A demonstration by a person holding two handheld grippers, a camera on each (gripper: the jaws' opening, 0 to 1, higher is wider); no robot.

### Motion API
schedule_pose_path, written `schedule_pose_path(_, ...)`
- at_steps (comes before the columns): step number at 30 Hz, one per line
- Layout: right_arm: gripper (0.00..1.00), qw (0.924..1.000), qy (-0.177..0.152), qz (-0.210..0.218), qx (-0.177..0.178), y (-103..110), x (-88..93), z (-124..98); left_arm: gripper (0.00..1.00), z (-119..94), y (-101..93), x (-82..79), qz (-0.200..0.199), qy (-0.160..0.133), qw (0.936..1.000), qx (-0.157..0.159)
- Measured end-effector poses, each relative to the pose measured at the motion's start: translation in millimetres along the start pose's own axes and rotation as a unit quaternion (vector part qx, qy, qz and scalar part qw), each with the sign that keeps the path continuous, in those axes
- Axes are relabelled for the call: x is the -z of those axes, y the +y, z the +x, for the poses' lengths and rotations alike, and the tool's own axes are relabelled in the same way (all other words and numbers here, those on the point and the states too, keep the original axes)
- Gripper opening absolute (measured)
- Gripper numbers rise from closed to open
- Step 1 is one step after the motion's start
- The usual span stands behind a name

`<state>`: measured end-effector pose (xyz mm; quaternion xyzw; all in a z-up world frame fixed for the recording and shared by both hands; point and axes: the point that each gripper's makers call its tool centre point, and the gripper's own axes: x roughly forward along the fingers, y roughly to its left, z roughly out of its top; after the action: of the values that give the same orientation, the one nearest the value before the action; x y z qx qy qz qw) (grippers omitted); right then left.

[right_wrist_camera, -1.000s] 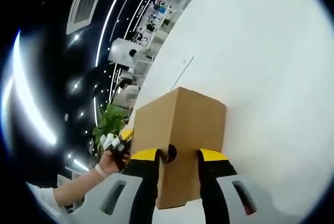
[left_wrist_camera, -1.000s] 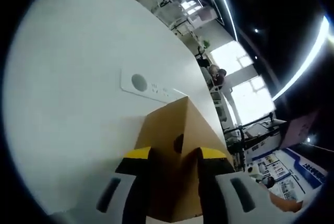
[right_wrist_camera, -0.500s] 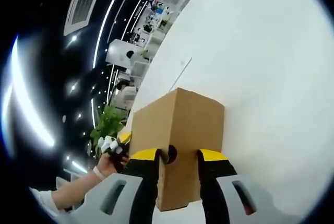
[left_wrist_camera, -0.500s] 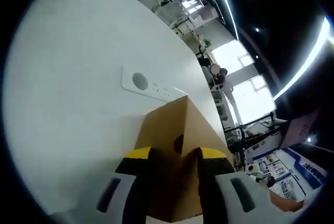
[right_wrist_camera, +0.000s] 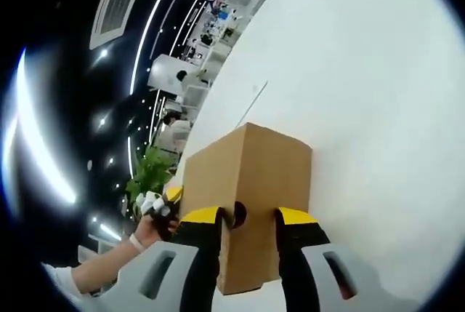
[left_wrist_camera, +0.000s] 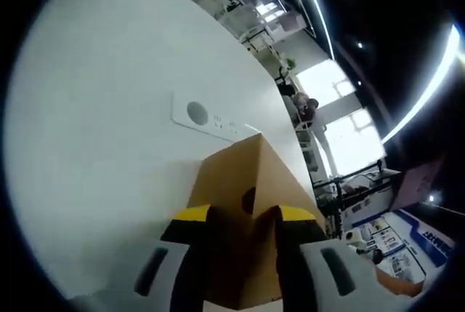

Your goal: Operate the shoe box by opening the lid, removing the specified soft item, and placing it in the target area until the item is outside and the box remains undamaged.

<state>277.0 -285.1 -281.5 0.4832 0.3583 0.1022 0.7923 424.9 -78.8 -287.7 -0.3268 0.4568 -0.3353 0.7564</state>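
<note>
Shoe box: a plain brown cardboard shoe box (left_wrist_camera: 251,181) lies on the white worktop (left_wrist_camera: 94,108), lid on, nothing of the soft item visible yet
Left gripper: the left gripper (left_wrist_camera: 243,214) has its yellow-tipped jaws set either side of one end of the box, near a small round finger hole; the jaws look closed against the cardboard, gripping that end
Right gripper: the right gripper (right_wrist_camera: 247,215) does the same at the opposite end of the shoe box (right_wrist_camera: 251,181), its jaws straddling a matching finger hole and pressing the end panel
Handling: the cardboard looks light and fairly stiff, yet its thin walls would probably dent or crease under a hard squeeze; the surface is matte, so slipping seems unlikely
Where to hold: I judge the lid's lower rim at each short end the best place, lifting both ends evenly so the lid does not twist or tear
Left gripper view adds: a white socket plate (left_wrist_camera: 207,117) set flush in the worktop beyond the box, and bright windows far off
Right gripper view adds: the person's hand (right_wrist_camera: 149,217) with the other gripper at the far end of the box, a green plant (right_wrist_camera: 152,170) behind it, and a thin seam across the worktop (right_wrist_camera: 363,94)
</note>
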Motion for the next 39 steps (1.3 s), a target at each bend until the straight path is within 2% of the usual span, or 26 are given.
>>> schedule_pose_path(14, 0.28, 0.9998, 0.012, -0.013, 0.009, -1.5, -5.3, 1.0, 0.33, -5.0, 3.3, 4.1, -0.004, 0.003, 1.0, -0.001)
schedule_pose_path(39, 0.28, 0.9997, 0.014, -0.017, 0.012, -2.1, -7.9, 1.3, 0.33, -8.5, 4.5, 8.1, -0.007, 0.001, 1.0, 0.003)
